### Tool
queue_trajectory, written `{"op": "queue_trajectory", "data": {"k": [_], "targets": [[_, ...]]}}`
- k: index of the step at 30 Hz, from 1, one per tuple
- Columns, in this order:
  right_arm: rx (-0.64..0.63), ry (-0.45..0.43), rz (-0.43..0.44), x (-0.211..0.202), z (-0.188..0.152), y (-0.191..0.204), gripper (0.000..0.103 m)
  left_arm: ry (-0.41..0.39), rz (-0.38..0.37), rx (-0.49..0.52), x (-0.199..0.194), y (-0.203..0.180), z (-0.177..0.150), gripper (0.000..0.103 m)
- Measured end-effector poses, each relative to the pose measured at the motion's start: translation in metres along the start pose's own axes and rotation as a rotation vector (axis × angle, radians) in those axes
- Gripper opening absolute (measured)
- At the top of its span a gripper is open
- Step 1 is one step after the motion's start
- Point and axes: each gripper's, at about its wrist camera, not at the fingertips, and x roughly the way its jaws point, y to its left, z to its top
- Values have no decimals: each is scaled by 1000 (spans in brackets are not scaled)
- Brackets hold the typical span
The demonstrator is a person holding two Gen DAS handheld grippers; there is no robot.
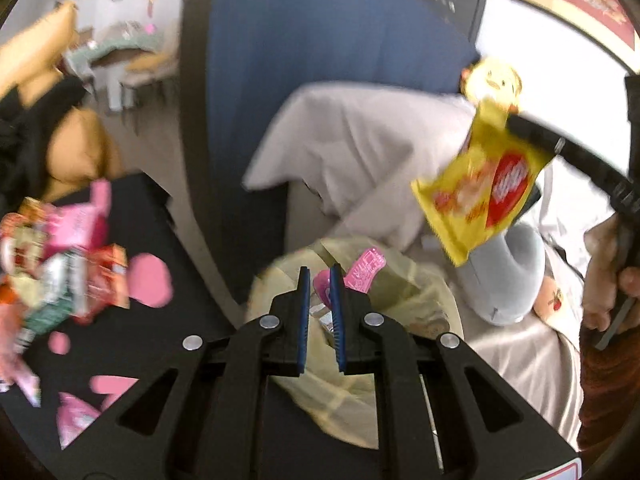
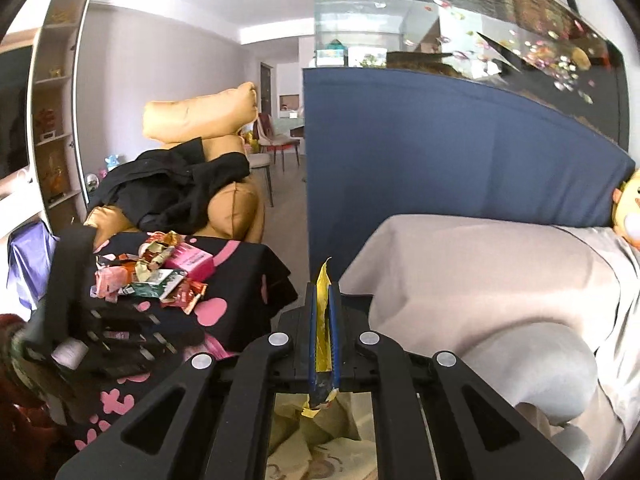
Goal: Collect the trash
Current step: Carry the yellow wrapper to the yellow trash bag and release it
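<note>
Both tools share one build. The left gripper (image 1: 320, 276) has black plastic linkage arms with triangular cut-outs, round silver rivets (image 1: 269, 322) at the pivots, and flat blue ribbed pads (image 1: 305, 320) lining two black fingers. A red-edged white label (image 1: 560, 470) shows at its lower corner. The right gripper (image 2: 324, 292) repeats this: black arms, silver rivets, blue pads. The hand (image 1: 608, 276) gripping its black handle emerges from a dark reddish-brown knitted sleeve (image 1: 604, 392).
</note>
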Motion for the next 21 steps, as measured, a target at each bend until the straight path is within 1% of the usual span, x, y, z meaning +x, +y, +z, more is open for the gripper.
{"op": "queue_trajectory", "data": {"k": [2, 3, 4, 7, 11, 13, 16, 18, 20, 21], "targets": [[8, 6, 8, 5, -2, -1, 7, 68, -50, -28, 23, -1, -3, 22], [13, 10, 14, 8, -4, 0, 7, 97, -65, -50, 32, 1, -5, 39], [17, 17, 23, 11, -7, 0, 7, 112, -68, -73, 38, 5, -7, 44], [15, 48, 50, 25, -18, 6, 7, 109, -24, -80, 36, 10, -12, 44], [39, 99, 80, 47, -37, 11, 7, 89, 51, -102, 13, 25, -24, 44], [63, 125, 92, 61, -50, 13, 7, 61, 87, -107, -2, 34, -31, 47], [103, 187, 115, 86, -73, 15, 7, 25, 127, -135, -26, 53, -46, 51], [130, 258, 152, 106, -91, 17, 8, 16, 147, -163, -38, 65, -53, 52], [156, 323, 164, 120, -104, 18, 9, 7, 176, -193, -53, 82, -61, 53], [165, 343, 162, 124, -108, 19, 15, 1, 192, -203, -60, 89, -66, 54]]}}
